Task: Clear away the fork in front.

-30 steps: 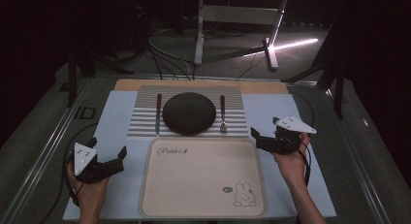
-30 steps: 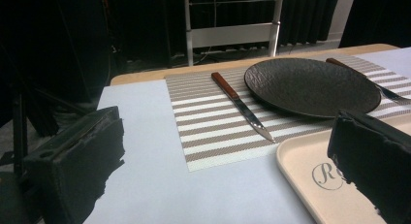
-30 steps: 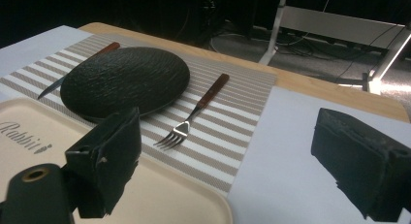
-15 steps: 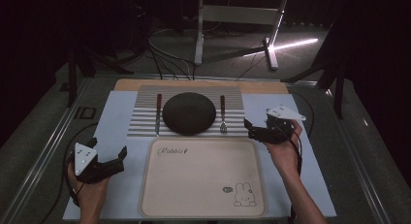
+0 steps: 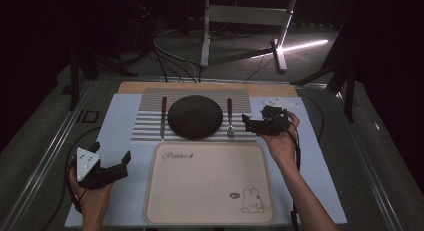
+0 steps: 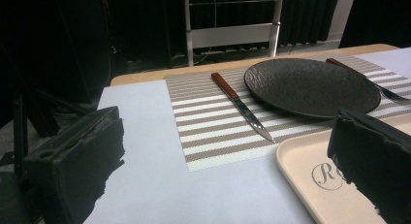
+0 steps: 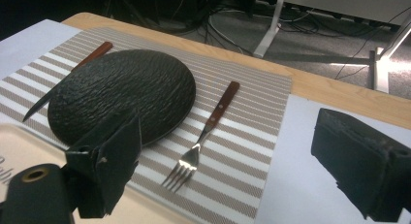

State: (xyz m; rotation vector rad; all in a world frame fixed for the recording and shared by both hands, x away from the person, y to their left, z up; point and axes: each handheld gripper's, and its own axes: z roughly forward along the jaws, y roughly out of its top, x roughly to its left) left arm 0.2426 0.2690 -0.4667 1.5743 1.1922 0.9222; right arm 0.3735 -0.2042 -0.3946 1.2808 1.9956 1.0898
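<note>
From the high view, a dark round plate (image 5: pixel 195 117) sits in the middle of a striped placemat (image 5: pixel 145 116), and everything else is placed around it. A knife (image 5: pixel 163 116) lies just left of the plate, a fork (image 5: pixel 230 118) just right of it. A cream tray (image 5: pixel 209 186) printed with a rabbit lies on the near side of the plate, touching the placemat's edge. The right gripper (image 5: pixel 255 125) hovers just right of the fork, jaws apart and empty. The left gripper (image 5: pixel 111 172) rests well away from the plate, near and to the left, jaws also apart and holding nothing.

In the left gripper view, the plate (image 6: pixel 312 87) lies ahead to the right, the knife (image 6: pixel 242 107) beside it with its blade pointing toward the camera, and a corner of the tray (image 6: pixel 310 170) sits nearer.

In the right gripper view, the fork (image 7: pixel 206 129) lies between the two open jaws, tines toward the camera, wooden handle pointing away, close beside the plate (image 7: pixel 121 95).

The fork looks like the thing being reached for. Likely risks: the jaws closing on the flat, thin metal neck could slip off it, or a jaw could catch the plate's rim and nudge it across the placemat.
</note>
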